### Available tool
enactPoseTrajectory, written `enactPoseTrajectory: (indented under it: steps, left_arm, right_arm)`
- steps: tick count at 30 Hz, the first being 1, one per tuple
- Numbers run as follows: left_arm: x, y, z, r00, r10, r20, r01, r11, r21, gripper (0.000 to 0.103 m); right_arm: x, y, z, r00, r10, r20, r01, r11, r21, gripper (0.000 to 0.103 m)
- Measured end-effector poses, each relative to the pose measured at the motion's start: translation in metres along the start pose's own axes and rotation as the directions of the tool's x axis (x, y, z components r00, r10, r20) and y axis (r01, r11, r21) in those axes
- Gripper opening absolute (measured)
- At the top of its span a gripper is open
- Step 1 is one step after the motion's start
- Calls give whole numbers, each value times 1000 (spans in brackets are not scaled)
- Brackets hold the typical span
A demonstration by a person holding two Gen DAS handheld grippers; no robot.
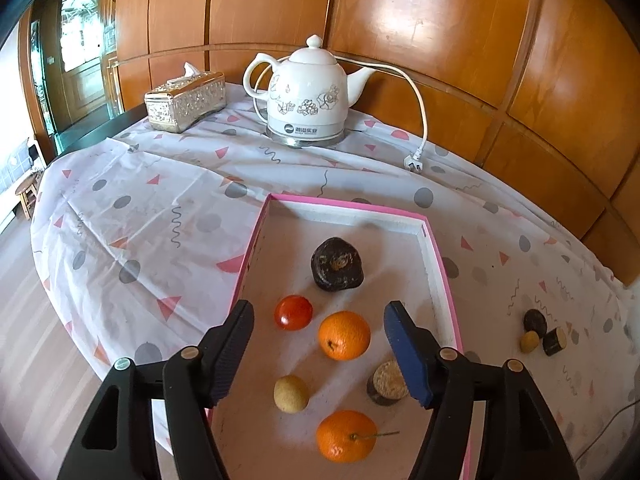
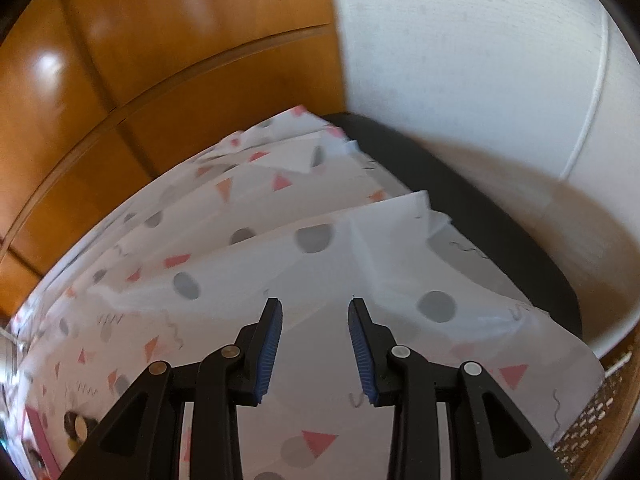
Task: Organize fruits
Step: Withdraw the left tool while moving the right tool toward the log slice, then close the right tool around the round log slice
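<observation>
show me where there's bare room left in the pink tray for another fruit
The far end of the pink tray is bare, between its back wall and the dark fruit. The right strip beside the upper orange is free too. The near half is crowded around the yellow fruit.

Daylight from the doorway (image 1: 80,40) at far left lights both fisheye views brightly, throwing white glare on the wood panels (image 1: 420,20), soft shadows beside the fruit, dark vignetted corners and bent edges, while the right wrist view is smeared with blur, sharp only at the tongs (image 2: 315,312).
</observation>
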State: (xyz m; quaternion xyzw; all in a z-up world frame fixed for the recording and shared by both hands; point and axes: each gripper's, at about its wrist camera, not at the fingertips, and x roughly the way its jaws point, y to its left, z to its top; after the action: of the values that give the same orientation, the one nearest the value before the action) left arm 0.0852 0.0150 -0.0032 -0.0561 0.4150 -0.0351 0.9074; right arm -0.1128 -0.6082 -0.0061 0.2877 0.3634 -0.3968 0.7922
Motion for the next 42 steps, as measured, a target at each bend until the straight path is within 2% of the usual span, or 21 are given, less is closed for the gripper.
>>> enactPoseTrajectory:
  steps: [4, 7, 12, 18, 25, 33, 35, 37, 39, 42]
  left_arm:
    - [-2, 3, -4, 1000, -7, -4, 7, 1000, -7, 68]
    - [-4, 3, -7, 1000, -8, -3, 8, 1000, -3, 68]
    - [-5, 4, -11, 1000, -9, -7, 9, 1000, 3, 68]
    - [-9, 4, -17, 1000, -8, 3, 7, 999, 36, 68]
    - [-15, 0, -26, 1000, -17, 12, 16, 995, 98, 69]
    - [-23, 4, -33, 999, -30, 24, 28, 994, 107, 72]
    - [-24, 7, -34, 999, -29, 26, 27, 994, 102, 73]
    - [-25, 9, -36, 999, -28, 28, 25, 995, 97, 74]
    - [-26, 13, -37, 999, -24, 27, 22, 996, 91, 74]
    - [-27, 20, -40, 999, -19, 27, 17, 997, 77, 74]
  right_arm:
    - [1, 14, -2, 999, 42, -9, -42, 997, -57, 34]
    - [1, 28, -5, 990, 135, -33, -138, 985, -109, 34]
    - [-5, 67, -19, 973, 219, -66, -229, 932, -281, 34]
    - [-9, 97, -35, 951, 283, -123, -309, 860, -405, 34]
    - [-13, 131, -57, 911, 345, -224, -411, 754, -513, 34]
    - [-24, 197, -91, 869, 364, -337, -495, 598, -631, 34]
    - [-25, 217, -103, 862, 359, -357, -505, 562, -655, 34]
    - [-24, 232, -113, 857, 351, -377, -514, 536, -670, 39]
    - [-20, 247, -127, 860, 328, -390, -509, 506, -696, 52]
    - [-13, 263, -147, 867, 288, -406, -498, 469, -729, 54]
